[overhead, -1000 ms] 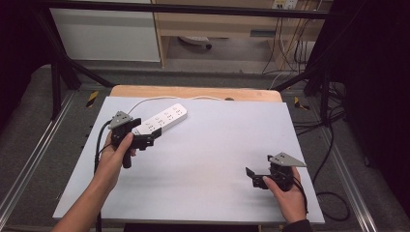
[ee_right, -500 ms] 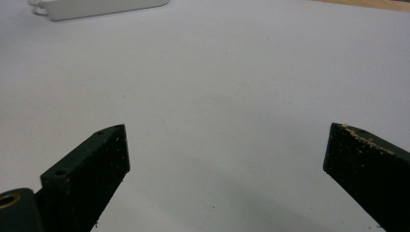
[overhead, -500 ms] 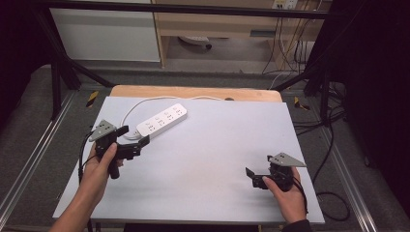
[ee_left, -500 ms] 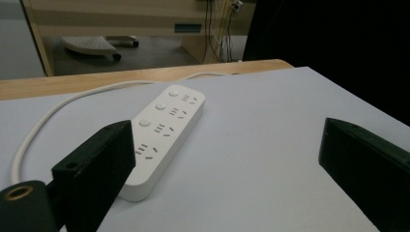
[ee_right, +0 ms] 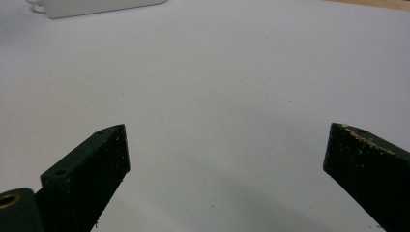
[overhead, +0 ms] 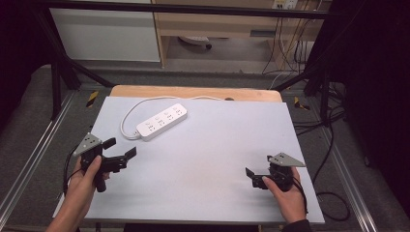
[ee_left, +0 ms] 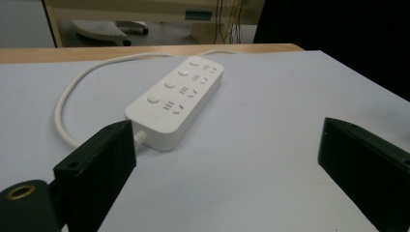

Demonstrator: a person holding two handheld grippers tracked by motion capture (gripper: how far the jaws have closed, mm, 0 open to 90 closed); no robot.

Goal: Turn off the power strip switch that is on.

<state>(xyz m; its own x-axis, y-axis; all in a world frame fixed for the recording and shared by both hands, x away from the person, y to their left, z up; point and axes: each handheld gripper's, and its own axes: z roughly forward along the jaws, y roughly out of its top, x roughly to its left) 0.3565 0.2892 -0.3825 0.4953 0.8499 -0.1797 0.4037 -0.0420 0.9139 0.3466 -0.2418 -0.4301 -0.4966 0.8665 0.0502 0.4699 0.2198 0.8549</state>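
Power strip (overhead: 162,121) sits at the table's (overhead: 203,159) far-left, cord looped behind it, nothing touching it. High view: our left claw (overhead: 121,148) has backed off toward the near-left edge, well apart from the strip now; a second ago it was right at it. Right claw (overhead: 251,177) unchanged, near-right. Left gripper view: strip (ee_left: 176,99) ahead, jaws wide apart, empty. Right gripper view: jaws spread, bare table (ee_right: 217,96). We read it as released, placement done.
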